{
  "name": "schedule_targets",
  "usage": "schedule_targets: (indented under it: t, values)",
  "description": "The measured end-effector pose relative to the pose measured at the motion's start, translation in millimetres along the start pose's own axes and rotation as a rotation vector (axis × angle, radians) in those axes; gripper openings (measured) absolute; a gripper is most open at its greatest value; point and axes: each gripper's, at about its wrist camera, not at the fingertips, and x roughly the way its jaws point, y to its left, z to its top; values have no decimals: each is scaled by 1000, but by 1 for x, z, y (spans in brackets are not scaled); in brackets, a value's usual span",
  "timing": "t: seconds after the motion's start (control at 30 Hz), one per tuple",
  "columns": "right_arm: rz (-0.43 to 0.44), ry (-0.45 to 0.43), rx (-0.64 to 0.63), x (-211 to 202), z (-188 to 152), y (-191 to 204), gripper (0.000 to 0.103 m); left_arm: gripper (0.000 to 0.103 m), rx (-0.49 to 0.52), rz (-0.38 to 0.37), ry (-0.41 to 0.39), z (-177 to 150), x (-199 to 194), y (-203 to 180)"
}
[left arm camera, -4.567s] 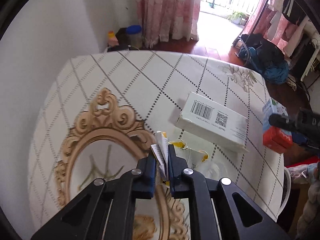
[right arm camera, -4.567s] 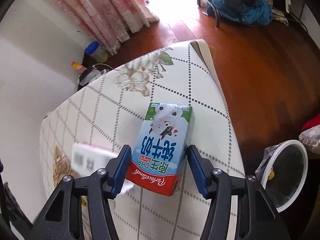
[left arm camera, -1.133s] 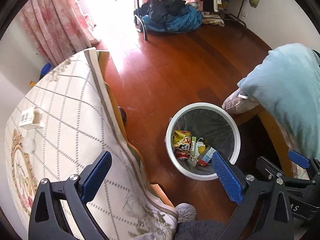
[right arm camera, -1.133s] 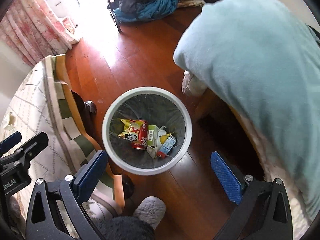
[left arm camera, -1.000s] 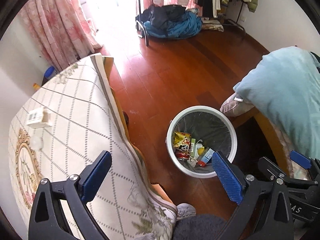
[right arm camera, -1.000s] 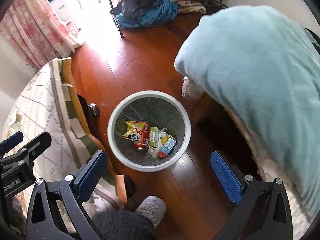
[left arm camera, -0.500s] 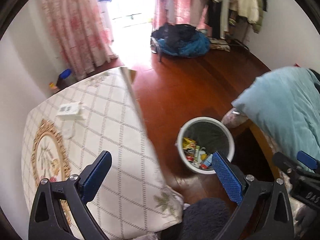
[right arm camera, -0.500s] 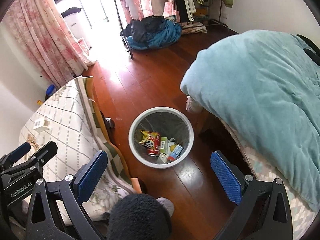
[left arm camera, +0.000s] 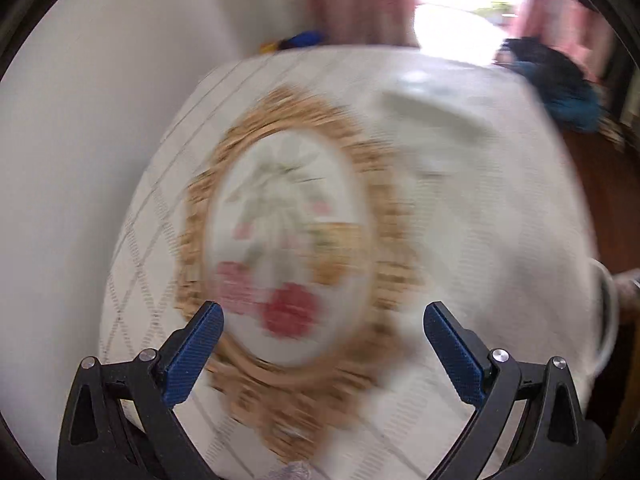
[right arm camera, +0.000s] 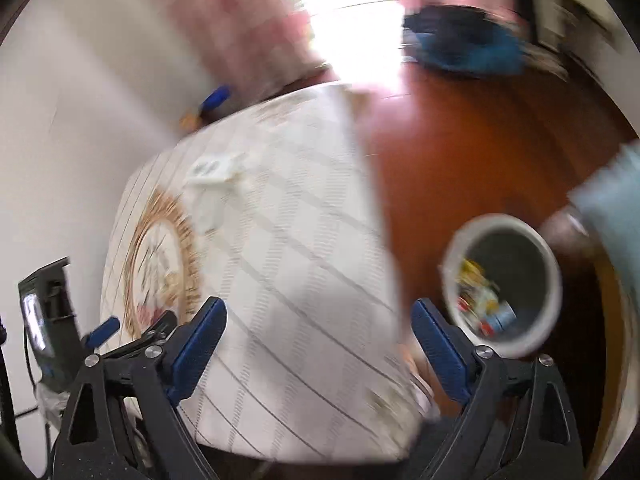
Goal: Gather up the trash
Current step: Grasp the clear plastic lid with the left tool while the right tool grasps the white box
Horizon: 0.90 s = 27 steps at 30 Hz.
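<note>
Both views are motion-blurred. My left gripper (left arm camera: 323, 326) is open and empty above the table's gold-framed flower medallion (left arm camera: 288, 236). A white box (left arm camera: 432, 116) lies on the far part of the tablecloth; it also shows in the right wrist view (right arm camera: 216, 172). My right gripper (right arm camera: 318, 320) is open and empty over the table's near right part. The white trash bin (right arm camera: 520, 226) stands on the wooden floor to the right, holding several wrappers and cartons (right arm camera: 480, 300). The left gripper (right arm camera: 104, 330) shows at the right view's lower left.
The patterned tablecloth (right arm camera: 304, 264) hangs over the table edge beside the red-brown floor (right arm camera: 460, 152). A light blue blanket (right arm camera: 616, 192) lies at far right. Pink curtains (right arm camera: 240, 12) and a blue clothes pile (right arm camera: 468, 48) are at the back. A white wall (left arm camera: 80, 120) runs along the left.
Both grippers swung left from the bin toward the table. The left view now looks down on the tabletop; the bin has slid to the right view's right side. Both stay open.
</note>
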Motion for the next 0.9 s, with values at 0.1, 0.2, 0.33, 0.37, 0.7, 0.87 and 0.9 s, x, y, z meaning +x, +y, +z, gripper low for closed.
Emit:
schedule_targets:
  t: [0.1,0.2,0.33,0.37,0.7,0.87,0.9]
  values:
    - [-50,61,-194,53,50,47,95,102,-83,25,34,17,29,35]
    - [-94,123,-337,99,94,81,95,102,-141,29,49,36,50,53]
    - [-146,213,-489,160,139,117,95,102,-170,16,65,53,66,58]
    - [-155,229,-514,174,142,130,95,102,-173,13,65,55,69,58]
    - [-84,286,-455,230,163,157,64,103,-177,5,75,63,80,55]
    - [-158,282,-189,194,147,88,61,103,-118,-58,15,59,61,36]
    - [-186,261,-141,180,137,69,61,103,-102,-81,0,57,55,29]
